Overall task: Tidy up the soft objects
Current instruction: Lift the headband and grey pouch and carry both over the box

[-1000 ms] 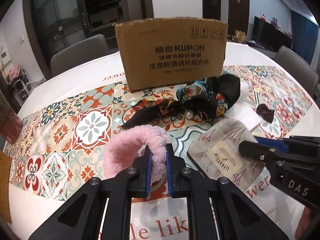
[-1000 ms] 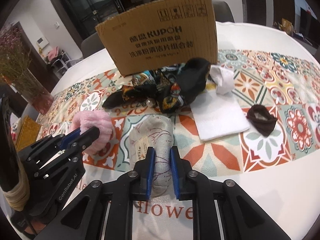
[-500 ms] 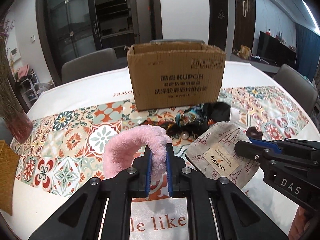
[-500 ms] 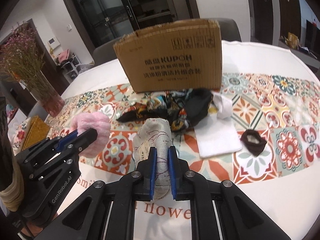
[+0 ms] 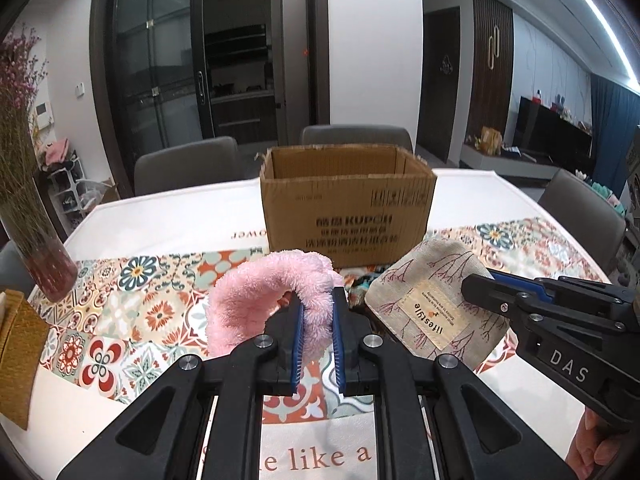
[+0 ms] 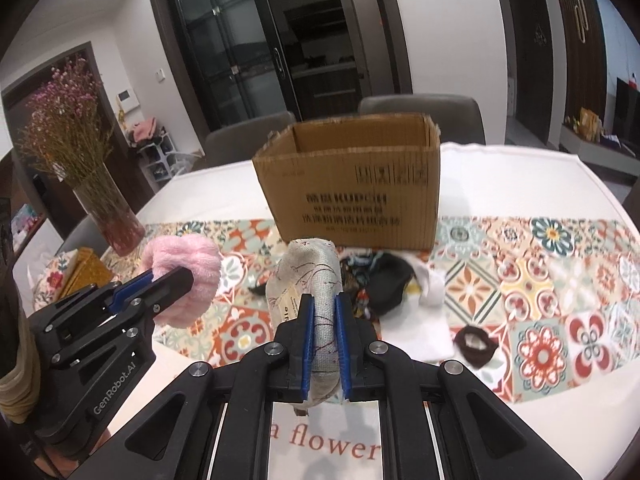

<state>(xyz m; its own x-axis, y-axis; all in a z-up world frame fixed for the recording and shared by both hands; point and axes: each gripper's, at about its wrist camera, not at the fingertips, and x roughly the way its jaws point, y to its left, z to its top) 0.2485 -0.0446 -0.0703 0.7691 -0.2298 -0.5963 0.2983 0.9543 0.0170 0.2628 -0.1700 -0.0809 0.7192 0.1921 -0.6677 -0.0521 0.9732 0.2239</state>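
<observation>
Both hand-held grippers are carrying something: the left hand-held gripper is pinching a fluffy pink headband between its blue pads, the band arching up and over to the left, while the right hand-held gripper is clamping a beige linen pouch that is standing up from its jaws. Each load is hanging clear above the tiled worktop. Straight ahead of both, and a little below their level, an open cardboard box is sitting with its mouth facing up; it looks like the drop-off, and neither side looks clearly nearer. Just in front of the box a dark patterned scarf, a white cloth and a small brown scrunchie are lying in a loose heap, waiting their turn.
</observation>
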